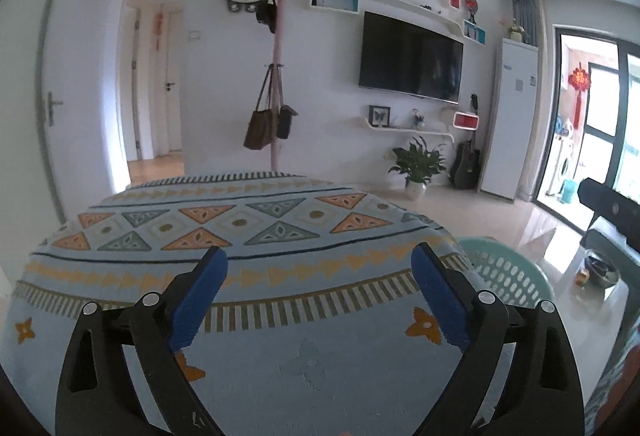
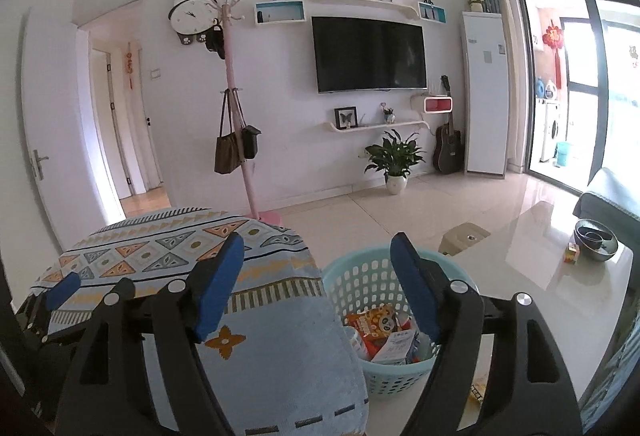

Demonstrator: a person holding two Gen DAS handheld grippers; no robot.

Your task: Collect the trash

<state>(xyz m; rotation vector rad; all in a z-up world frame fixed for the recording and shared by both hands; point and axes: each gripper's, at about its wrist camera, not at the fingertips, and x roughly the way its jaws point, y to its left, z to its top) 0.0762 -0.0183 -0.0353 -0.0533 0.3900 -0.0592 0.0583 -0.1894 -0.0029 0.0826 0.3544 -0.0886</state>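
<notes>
A teal plastic laundry-style basket [image 2: 360, 278] stands on the floor beside the cloth-covered table [image 2: 168, 248]. In it lie an orange snack packet [image 2: 376, 322] and a white paper carton [image 2: 396, 346]. My right gripper [image 2: 318, 242] hangs open above the table's edge and the basket's rim, with nothing between its blue pads. My left gripper [image 1: 320, 256] is wide open over the patterned tablecloth [image 1: 240, 220], also with nothing in it. The basket's rim [image 1: 504, 276] shows at the right of the left wrist view. One of the left gripper's blue fingers [image 2: 62, 290] shows at the far left of the right wrist view.
A glossy low table [image 2: 560, 276] on the right carries a dark bowl [image 2: 596, 240] and a small orange box [image 2: 572, 253]. A pink coat stand [image 2: 240, 140] with bags, a potted plant [image 2: 394, 156] and a guitar [image 2: 448, 148] line the far wall under the TV.
</notes>
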